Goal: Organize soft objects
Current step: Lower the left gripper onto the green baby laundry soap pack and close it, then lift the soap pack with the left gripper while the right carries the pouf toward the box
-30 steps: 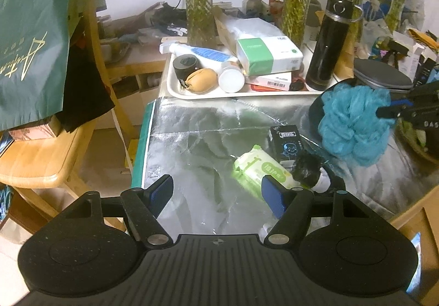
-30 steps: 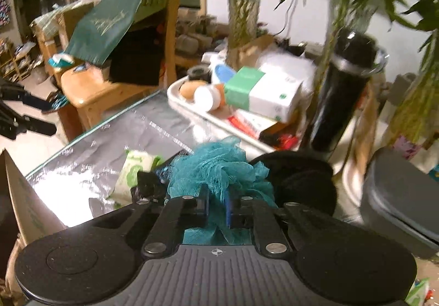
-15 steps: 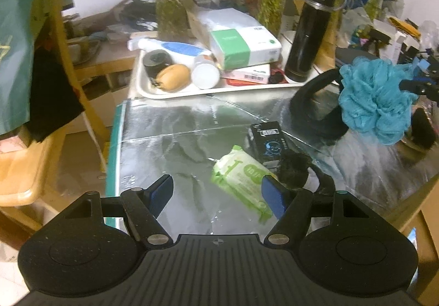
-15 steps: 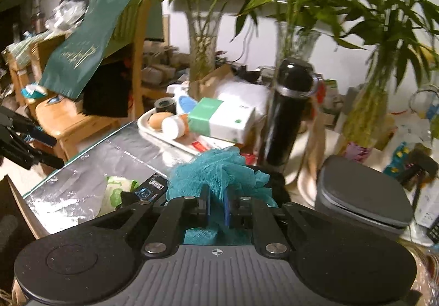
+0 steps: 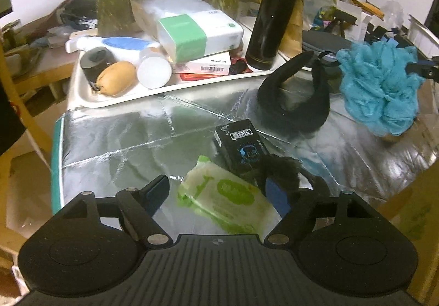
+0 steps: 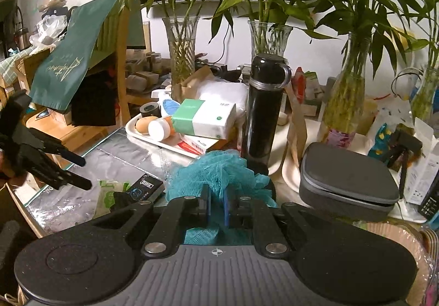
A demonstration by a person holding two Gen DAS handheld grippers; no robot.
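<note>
While right gripper (image 6: 215, 205) clamps loofah (image 6: 219, 171), wipes pack (image 5: 227, 196) nearby

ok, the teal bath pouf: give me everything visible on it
The teal bath pouf is a ruffled ball of bunched mesh netting, soft-looking. The right gripper is shut on its near side, fingers pinching the mesh. In the left wrist view it hangs at the right end of the foil-covered table, beside a black neck pillow.
</note>
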